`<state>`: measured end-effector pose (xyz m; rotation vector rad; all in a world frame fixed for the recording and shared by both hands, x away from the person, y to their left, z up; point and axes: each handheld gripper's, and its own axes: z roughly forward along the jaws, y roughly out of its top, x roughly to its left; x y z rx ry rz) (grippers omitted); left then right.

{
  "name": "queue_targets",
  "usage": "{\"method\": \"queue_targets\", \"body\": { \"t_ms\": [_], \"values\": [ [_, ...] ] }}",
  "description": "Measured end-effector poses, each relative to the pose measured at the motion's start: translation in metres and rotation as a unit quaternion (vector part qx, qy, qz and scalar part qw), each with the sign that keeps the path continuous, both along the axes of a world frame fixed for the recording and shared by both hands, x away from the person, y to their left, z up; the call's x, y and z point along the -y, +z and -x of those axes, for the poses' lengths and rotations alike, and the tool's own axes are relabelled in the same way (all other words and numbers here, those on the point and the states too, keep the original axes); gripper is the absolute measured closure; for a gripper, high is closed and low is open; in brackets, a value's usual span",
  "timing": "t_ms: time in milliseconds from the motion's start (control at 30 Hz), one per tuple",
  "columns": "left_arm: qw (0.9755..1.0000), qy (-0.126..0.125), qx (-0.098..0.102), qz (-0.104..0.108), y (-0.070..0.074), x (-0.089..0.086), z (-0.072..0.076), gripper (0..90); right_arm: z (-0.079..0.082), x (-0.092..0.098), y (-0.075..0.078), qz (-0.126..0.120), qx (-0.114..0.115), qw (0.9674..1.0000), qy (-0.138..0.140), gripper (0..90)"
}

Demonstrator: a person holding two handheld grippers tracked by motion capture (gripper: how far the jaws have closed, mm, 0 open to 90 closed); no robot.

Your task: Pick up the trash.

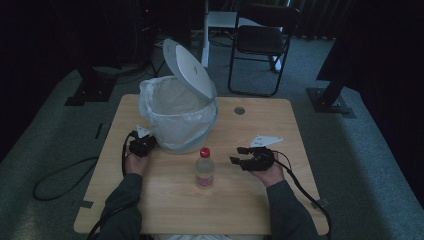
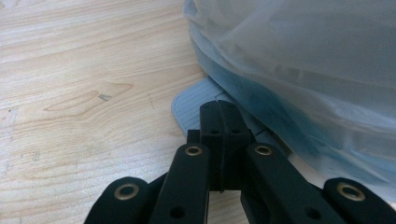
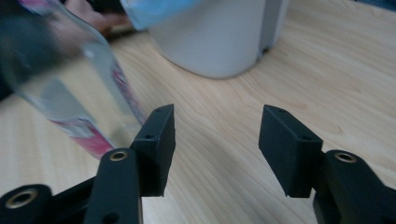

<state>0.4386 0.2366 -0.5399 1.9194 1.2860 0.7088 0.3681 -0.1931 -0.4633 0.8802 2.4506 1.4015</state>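
Note:
A clear plastic bottle (image 1: 204,170) with a red cap stands upright at the middle of the wooden table (image 1: 165,205). Behind it is a pale pedal bin (image 1: 182,132) lined with a translucent bag, its lid (image 1: 189,67) raised. My left gripper (image 1: 146,145) is shut, with its tips (image 2: 218,106) resting on the bin's grey pedal (image 2: 189,105). My right gripper (image 1: 236,154) hangs just right of the bottle with its jaws apart. In the right gripper view nothing lies between its jaws (image 3: 215,126), and the bottle (image 3: 70,88) shows blurred to their left.
A black folding chair (image 1: 260,40) stands on the carpet beyond the table. A small round hole (image 1: 239,110) sits near the table's far edge. A cable (image 1: 55,180) loops on the floor at the left. The bin's base (image 3: 219,42) stands ahead of my right gripper.

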Motion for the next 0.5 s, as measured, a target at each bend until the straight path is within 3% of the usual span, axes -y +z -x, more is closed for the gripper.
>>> {"method": "queue_targets", "body": {
  "t_ms": [300, 500],
  "values": [
    [1.0000, 0.002, 0.000, -0.001, 0.000, 0.000, 0.000, 90.0, 0.006, -0.002, 0.027, -0.052, 0.008, 0.9978, 0.040, 47.0],
    [1.0000, 0.004, 0.001, -0.002, 0.000, 0.000, 0.000, 90.0, 0.011, -0.010, 0.043, -0.057, 0.021, 0.9961, 0.064, 49.7]
  ]
}}
